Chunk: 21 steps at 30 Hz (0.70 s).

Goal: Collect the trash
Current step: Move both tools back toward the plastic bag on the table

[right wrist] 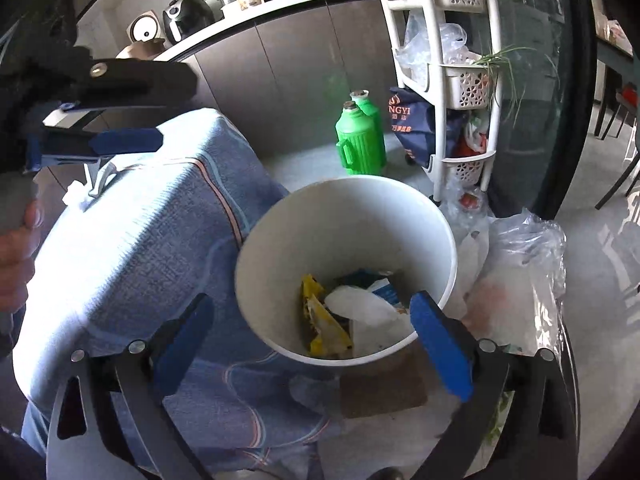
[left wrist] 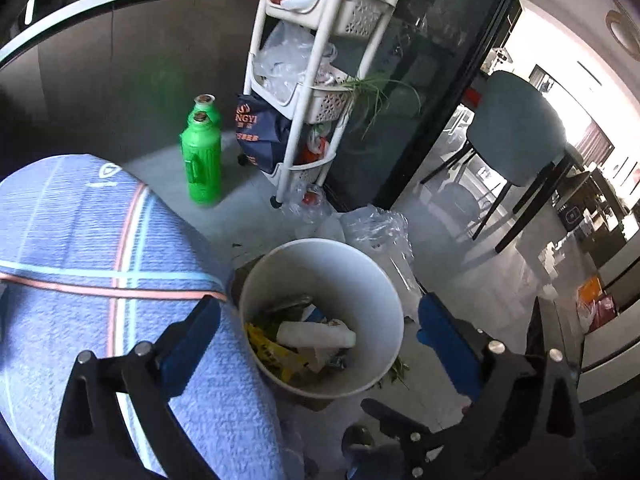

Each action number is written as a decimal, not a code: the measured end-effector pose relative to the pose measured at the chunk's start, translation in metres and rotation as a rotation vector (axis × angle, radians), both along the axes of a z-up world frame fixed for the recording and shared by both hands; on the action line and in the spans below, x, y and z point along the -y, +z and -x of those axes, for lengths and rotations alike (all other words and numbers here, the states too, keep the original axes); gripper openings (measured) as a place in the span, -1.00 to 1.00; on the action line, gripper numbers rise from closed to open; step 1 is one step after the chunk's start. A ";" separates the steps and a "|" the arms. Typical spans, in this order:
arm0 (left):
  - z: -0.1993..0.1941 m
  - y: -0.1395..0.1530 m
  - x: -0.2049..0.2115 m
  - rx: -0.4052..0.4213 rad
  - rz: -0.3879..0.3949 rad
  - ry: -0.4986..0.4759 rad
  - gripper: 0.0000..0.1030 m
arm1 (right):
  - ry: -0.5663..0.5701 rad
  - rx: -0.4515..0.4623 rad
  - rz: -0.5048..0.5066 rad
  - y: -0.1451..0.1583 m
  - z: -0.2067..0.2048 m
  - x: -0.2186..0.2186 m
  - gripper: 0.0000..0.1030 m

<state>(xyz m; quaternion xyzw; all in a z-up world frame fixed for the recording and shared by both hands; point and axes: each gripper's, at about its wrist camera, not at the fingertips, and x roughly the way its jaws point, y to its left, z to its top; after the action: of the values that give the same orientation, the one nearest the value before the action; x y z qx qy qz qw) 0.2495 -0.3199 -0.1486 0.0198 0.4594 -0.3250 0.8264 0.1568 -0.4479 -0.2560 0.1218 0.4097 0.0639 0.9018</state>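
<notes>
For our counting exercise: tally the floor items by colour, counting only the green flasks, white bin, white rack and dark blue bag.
Green: 2 flasks
White: 2, bin and rack
Dark blue: 1 bag
Total: 5

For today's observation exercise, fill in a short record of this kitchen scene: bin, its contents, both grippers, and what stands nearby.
bin: white round bin on the floor, open top
contents: yellow wrapper, white plastic piece, other scraps
left gripper: open, empty, above the bin
right gripper: open, empty, fingers either side of the bin's near rim
beside bin: blue striped cloth over a bulky object; clear plastic bag on the floor
behind bin: two green jugs, white tiered rack
</notes>
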 end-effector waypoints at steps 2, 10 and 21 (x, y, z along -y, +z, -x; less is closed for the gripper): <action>0.004 0.006 -0.009 0.006 0.002 0.018 0.93 | 0.000 -0.003 -0.003 0.004 0.002 -0.004 0.83; 0.028 0.031 -0.053 0.024 0.020 0.097 0.93 | 0.027 0.006 0.003 0.028 0.010 -0.025 0.83; 0.074 0.074 -0.122 0.126 -0.032 0.242 0.93 | 0.112 0.069 0.038 0.074 0.032 -0.070 0.83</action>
<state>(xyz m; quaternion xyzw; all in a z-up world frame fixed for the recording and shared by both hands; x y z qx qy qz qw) 0.1755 -0.1974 -0.0743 -0.0020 0.4107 -0.2137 0.8863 0.1246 -0.3777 -0.1822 0.0792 0.3858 0.1105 0.9125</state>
